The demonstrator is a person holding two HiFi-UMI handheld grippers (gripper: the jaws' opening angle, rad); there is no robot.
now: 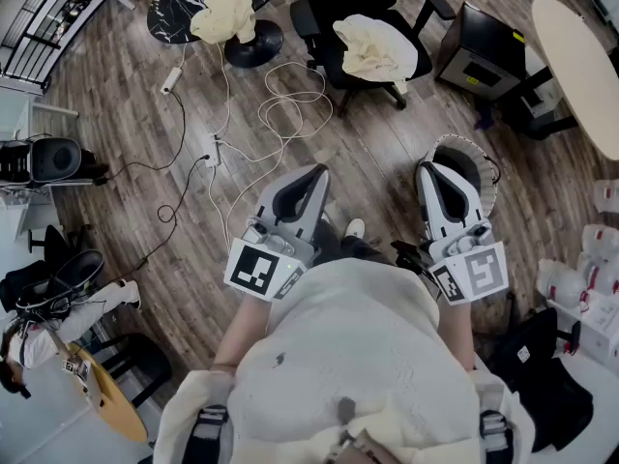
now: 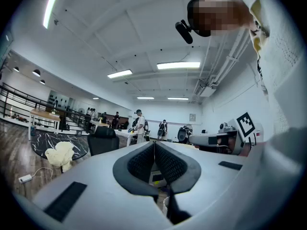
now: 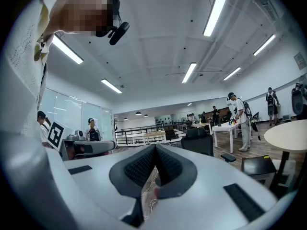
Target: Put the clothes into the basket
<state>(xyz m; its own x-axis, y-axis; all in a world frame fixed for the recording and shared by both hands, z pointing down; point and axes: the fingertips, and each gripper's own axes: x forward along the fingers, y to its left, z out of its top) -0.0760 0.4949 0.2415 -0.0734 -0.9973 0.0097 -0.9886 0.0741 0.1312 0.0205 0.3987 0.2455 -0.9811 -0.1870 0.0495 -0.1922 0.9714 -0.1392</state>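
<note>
Two cream-coloured clothes lie ahead of me in the head view: one heaped on a round black marble table (image 1: 227,6), one on the seat of a black office chair (image 1: 375,48). A round basket (image 1: 466,143) with a pale rim stands on the wooden floor, partly hidden behind my right gripper (image 1: 427,168). My left gripper (image 1: 316,173) is held level beside it at waist height. Both grippers are shut with nothing between the pads. The left gripper view shows its shut jaws (image 2: 154,143) and the cloth on the marble table (image 2: 60,154). In the right gripper view, its jaws (image 3: 154,147) meet at the tip.
White cables and a power strip (image 1: 215,149) trail over the floor between me and the chair. A black cabinet (image 1: 481,54) and an oval beige table (image 1: 580,66) stand at the right. More chairs sit at the left edge. Several people stand far off at tables.
</note>
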